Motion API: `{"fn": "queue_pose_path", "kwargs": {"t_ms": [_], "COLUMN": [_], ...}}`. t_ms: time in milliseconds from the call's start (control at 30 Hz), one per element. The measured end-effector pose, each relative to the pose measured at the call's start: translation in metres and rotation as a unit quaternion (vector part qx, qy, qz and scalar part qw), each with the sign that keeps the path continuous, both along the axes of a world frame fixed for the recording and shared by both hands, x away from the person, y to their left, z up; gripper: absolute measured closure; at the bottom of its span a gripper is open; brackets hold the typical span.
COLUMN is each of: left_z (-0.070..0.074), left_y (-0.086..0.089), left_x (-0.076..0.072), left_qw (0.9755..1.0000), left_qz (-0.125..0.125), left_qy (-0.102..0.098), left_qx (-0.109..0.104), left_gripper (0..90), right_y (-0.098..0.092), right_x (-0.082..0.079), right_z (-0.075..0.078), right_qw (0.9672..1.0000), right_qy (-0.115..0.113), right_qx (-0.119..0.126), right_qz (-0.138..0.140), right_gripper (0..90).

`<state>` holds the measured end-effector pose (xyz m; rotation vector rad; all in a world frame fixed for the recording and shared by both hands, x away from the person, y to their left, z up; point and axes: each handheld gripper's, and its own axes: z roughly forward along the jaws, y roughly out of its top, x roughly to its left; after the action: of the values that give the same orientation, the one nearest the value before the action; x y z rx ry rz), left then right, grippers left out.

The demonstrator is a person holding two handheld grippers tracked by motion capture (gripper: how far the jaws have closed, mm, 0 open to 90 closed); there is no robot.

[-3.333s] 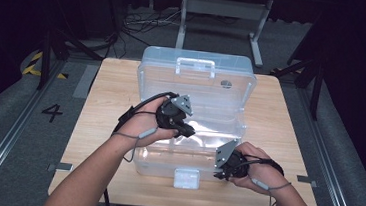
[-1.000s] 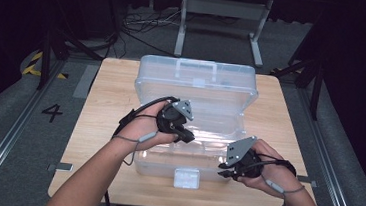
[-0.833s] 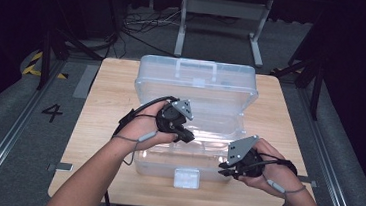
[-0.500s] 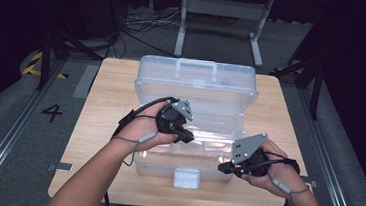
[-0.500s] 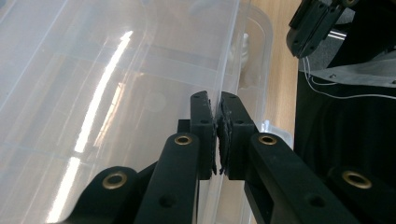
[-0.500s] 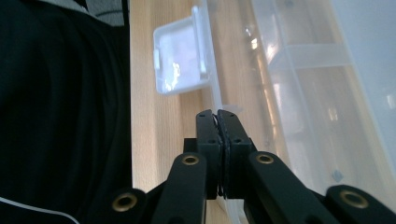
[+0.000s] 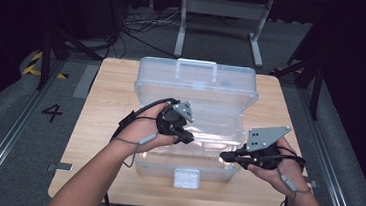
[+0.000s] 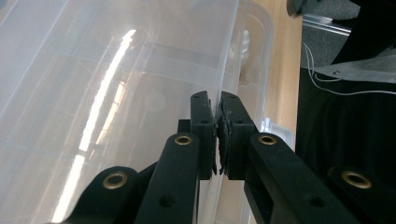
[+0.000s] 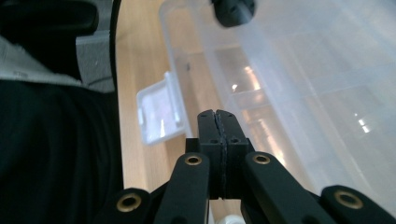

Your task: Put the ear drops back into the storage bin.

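Left claw (image 8: 218,135) is pinching the clear box's lid (image 8: 140,70), holding it partway open. Right claw (image 9: 218,140) is squeezed shut, holding nothing. Lid is not fully open yet.

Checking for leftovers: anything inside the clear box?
Through the clear box only its moulded ribs and glare show; no loose item visible. The left gripper, shut on its wall, and the hand cover part of the inside.
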<state>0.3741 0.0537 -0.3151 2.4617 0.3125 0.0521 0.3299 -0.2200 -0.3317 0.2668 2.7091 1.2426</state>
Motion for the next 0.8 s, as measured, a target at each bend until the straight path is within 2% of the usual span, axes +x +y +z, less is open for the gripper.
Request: {"fn": "queue_pose_path", "kwargs": {"t_ms": [67,100,133,167,233,300,367,467,500,533,567,667,700,733,800], "left_z": [0.000,0.000,0.000,0.000,0.000,0.000,0.000,0.000,0.000,-0.001,-0.001,-0.002,-0.003,-0.003,-0.003], "left_y": [0.000,0.000,0.000,0.000,0.000,0.000,0.000,0.000,0.000,0.000,0.000,0.002,0.002,0.002,0.002], "left_x": [0.000,0.000,0.000,0.000,0.000,0.000,-0.001,-0.001,-0.002,-0.002,-0.002,-0.003,-0.004,-0.004,-0.005], "left_qw": [1.0000,1.0000,1.0000,1.0000,1.0000,1.0000,1.0000,1.0000,1.0000,1.0000,1.0000,0.9999,0.9999,0.9999,0.9999], "left_qz": [0.000,0.000,0.000,0.000,0.000,0.001,0.002,0.004,0.005,0.007,0.007,0.008,0.009,0.009,0.010], "left_qy": [0.000,0.000,0.001,0.001,0.000,0.000,0.000,-0.001,-0.003,0.000,0.000,0.000,0.000,0.000,-0.001], "left_qx": [0.000,0.000,0.000,0.000,0.000,0.000,0.000,0.001,0.001,-0.003,-0.003,-0.008,-0.008,-0.008,-0.010], "left_gripper": [85.6,85.6,85.7,85.6,85.6,85.6,85.6,85.6,85.6,85.5,85.5,85.5,85.4,85.4,85.4], "right_y": [-0.005,-0.005,-0.011,-0.014,-0.016,-0.023,-0.027,-0.032,-0.032,-0.034,-0.034,-0.038,-0.040,-0.040,-0.044], "right_x": [0.002,0.002,0.004,0.005,0.006,0.009,0.012,0.014,0.014,0.016,0.016,0.020,0.021,0.021,0.025], "right_z": [0.002,0.002,0.003,0.004,0.004,0.004,0.005,0.005,0.005,0.005,0.005,0.005,0.005,0.005,0.006], "right_qw": [0.9996,0.9996,0.9982,0.9974,0.9967,0.9936,0.9914,0.9887,0.9887,0.9862,0.9862,0.9828,0.9807,0.9807,0.9767], "right_qy": [-0.002,-0.002,0.000,0.002,0.005,0.010,0.011,0.011,0.011,0.011,0.011,0.012,0.010,0.010,0.009], "right_qx": [0.024,0.024,0.048,0.058,0.065,0.090,0.105,0.120,0.120,0.131,0.131,0.143,0.150,0.150,0.164], "right_qz": [-0.016,-0.016,-0.036,-0.043,-0.048,-0.067,-0.078,-0.089,-0.089,-0.100,-0.100,-0.117,-0.125,-0.125,-0.138], "right_gripper": [90.0,90.0,90.0,90.0,90.0,90.0,90.0,90.0,90.0,90.0,90.0,90.0,90.0,90.0,90.0]}}
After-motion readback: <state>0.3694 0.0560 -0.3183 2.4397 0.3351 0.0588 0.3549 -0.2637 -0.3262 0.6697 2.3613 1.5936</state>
